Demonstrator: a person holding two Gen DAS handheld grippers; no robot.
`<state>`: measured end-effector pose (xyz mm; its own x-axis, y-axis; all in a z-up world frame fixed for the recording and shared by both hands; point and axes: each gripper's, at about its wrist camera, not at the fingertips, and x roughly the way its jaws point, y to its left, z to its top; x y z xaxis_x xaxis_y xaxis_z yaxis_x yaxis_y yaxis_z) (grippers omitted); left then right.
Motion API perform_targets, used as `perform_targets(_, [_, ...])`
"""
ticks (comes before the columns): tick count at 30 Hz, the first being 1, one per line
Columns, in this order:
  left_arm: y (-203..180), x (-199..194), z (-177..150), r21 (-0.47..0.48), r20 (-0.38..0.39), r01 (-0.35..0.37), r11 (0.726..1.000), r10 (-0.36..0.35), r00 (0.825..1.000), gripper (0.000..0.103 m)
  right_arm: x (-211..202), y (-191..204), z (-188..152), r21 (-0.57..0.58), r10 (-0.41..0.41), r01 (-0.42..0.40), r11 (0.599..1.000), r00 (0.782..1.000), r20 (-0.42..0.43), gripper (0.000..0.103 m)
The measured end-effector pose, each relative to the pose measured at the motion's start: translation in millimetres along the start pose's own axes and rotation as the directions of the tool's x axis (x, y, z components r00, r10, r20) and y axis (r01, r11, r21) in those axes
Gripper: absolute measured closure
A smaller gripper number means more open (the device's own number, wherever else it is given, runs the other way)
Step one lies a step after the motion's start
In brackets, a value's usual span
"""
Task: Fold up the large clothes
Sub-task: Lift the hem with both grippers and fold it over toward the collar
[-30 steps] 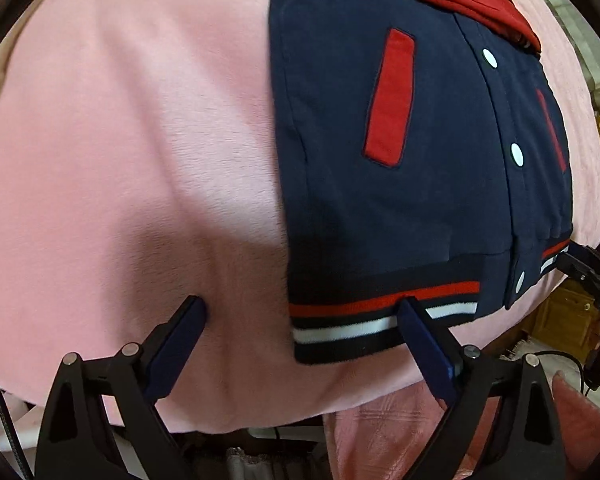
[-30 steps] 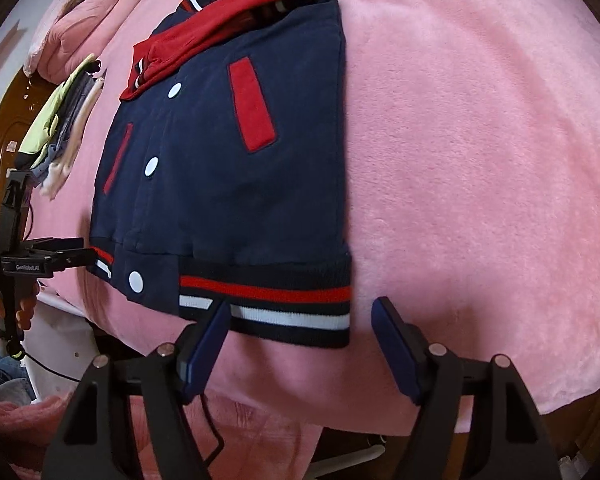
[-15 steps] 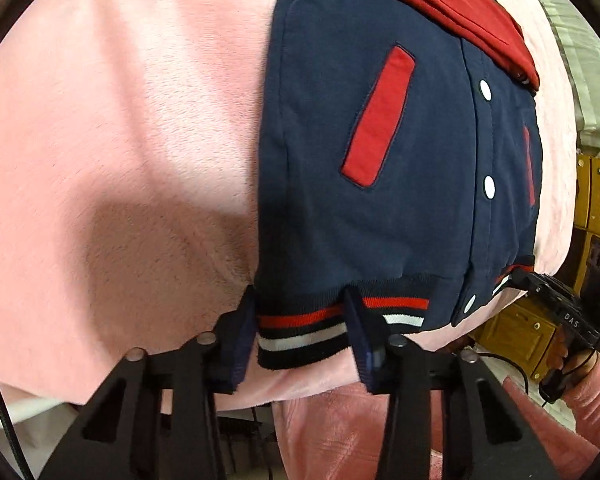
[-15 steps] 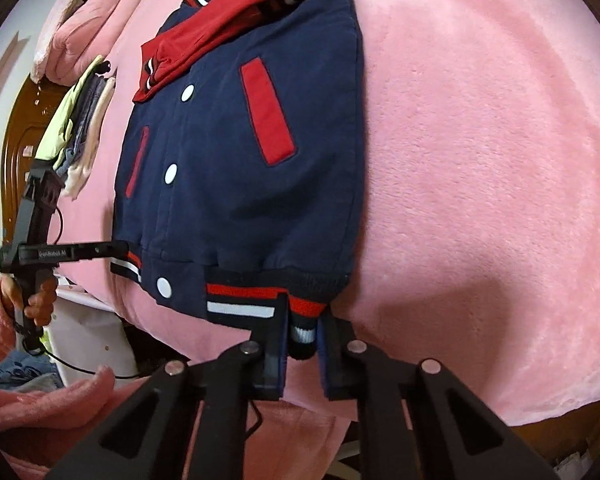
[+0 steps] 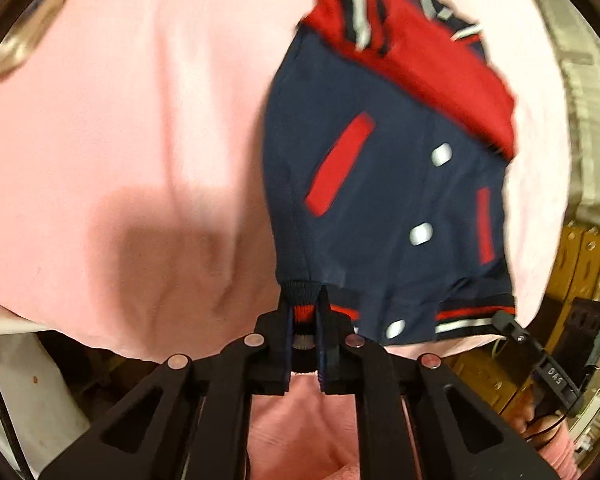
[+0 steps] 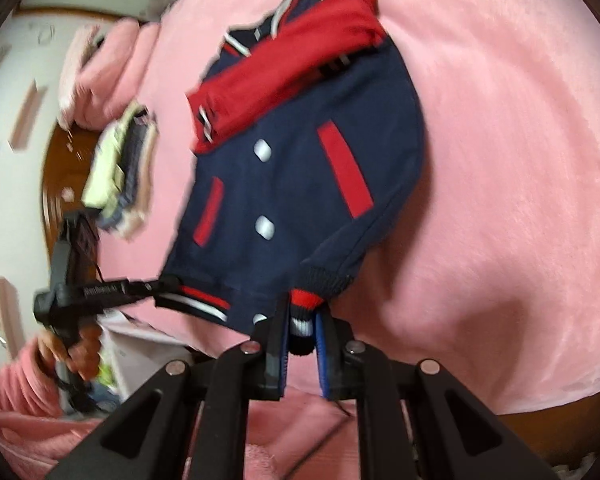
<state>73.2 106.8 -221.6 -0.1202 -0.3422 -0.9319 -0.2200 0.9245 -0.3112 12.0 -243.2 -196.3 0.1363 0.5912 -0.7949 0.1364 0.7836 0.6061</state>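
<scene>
A navy varsity jacket (image 5: 380, 200) with red sleeves, red pocket trims and white snaps lies front up on a pink blanket (image 5: 120, 120). My left gripper (image 5: 304, 320) is shut on one corner of its striped ribbed hem, lifted off the blanket. In the right wrist view the jacket (image 6: 300, 184) rises at the other hem corner, where my right gripper (image 6: 302, 328) is shut on the bunched rib. Each gripper shows in the other's view: the right gripper (image 5: 512, 324) at the far hem corner, the left gripper (image 6: 168, 284) likewise. The red sleeves lie folded across the chest.
A stack of folded clothes (image 6: 120, 168) and a pink pillow (image 6: 100, 68) lie beyond the jacket by a wooden headboard (image 6: 60, 160). A wooden cabinet (image 5: 580, 260) stands past the bed edge. A hand in a pink sleeve (image 6: 20, 368) holds the left gripper.
Both grippers went from open astride the hem corners to shut on them. Both have since risen, pulling the hem up off the blanket.
</scene>
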Motion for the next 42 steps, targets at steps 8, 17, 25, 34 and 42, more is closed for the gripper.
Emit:
perform_targets(8, [-3, -49, 35, -0.146, -0.003, 0.119, 0.982, -0.121, 0.993, 0.098, -33, 17, 41, 0.186, 0.102, -0.129, 0.974, 0.984, 0.148, 0.093])
perform_targets(17, [-1, -83, 120, -0.209, 0.077, 0.171, 0.963, -0.158, 0.984, 0.098, -57, 19, 121, 0.236, 0.116, -0.179, 0.955, 0.959, 0.259, 0.093])
perform_targets(25, [-4, -69, 185, -0.268, 0.052, 0.196, 0.943, -0.189, 0.981, 0.098, -53, 19, 184, 0.181, 0.025, -0.070, 0.981, 0.971, 0.238, 0.092])
perform_targets(34, [-21, -33, 243, -0.245, -0.017, 0.097, 0.965, -0.104, 0.994, 0.096, -25, 2, 223, 0.225, -0.036, -0.017, 0.974, 0.973, 0.226, 0.089])
perform_targets(42, [-37, -39, 271, -0.161, 0.084, -0.013, 0.987, 0.026, 0.996, 0.049, -21, -7, 250, 0.211, -0.109, 0.056, 0.976, 0.962, 0.250, 0.089])
